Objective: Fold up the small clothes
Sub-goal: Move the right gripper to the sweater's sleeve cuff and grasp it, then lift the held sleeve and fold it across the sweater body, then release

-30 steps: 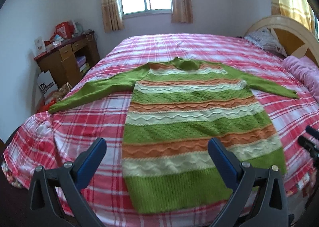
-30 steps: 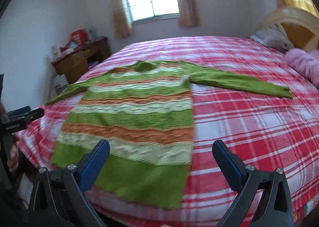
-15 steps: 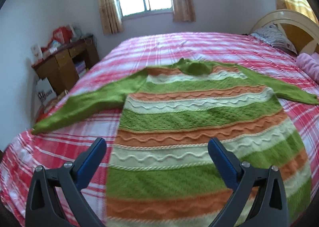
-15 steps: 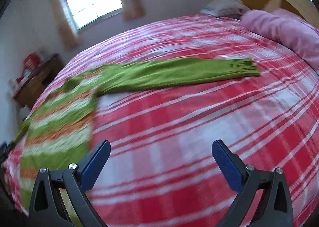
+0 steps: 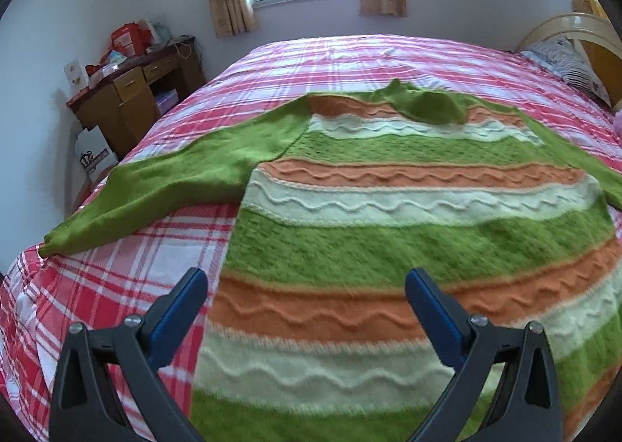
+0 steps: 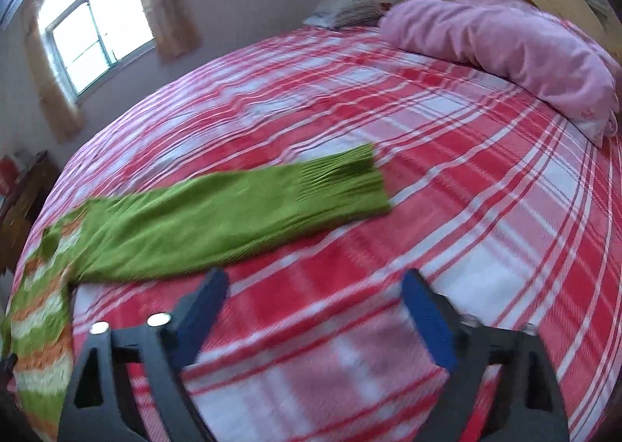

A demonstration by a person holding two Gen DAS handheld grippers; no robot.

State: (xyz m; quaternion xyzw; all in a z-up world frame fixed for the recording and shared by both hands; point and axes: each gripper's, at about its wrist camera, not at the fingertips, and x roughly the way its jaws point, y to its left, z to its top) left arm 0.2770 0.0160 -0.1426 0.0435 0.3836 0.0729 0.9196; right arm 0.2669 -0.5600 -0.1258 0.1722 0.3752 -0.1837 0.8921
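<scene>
Sweater [image 5: 388,208] spread flat on the bed [image 6: 466,177], both sleeves out, nothing folded yet.

Its body runs away from the left gripper [image 5: 307,298], collar far, hem near; that gripper's jaws stand wide and empty over the lower stripes. The right sleeve [image 6: 233,216] lies crosswise ahead and left of the right gripper [image 6: 315,302], cuff toward the headboard side; these jaws are closing, with only bedspread between them, so the right hand is the nearer one to that cuff. The left sleeve [image 5: 155,189] reaches toward the bed's edge. A pink quilt [image 6: 505,45] lies well apart; nothing blocks the way.
</scene>
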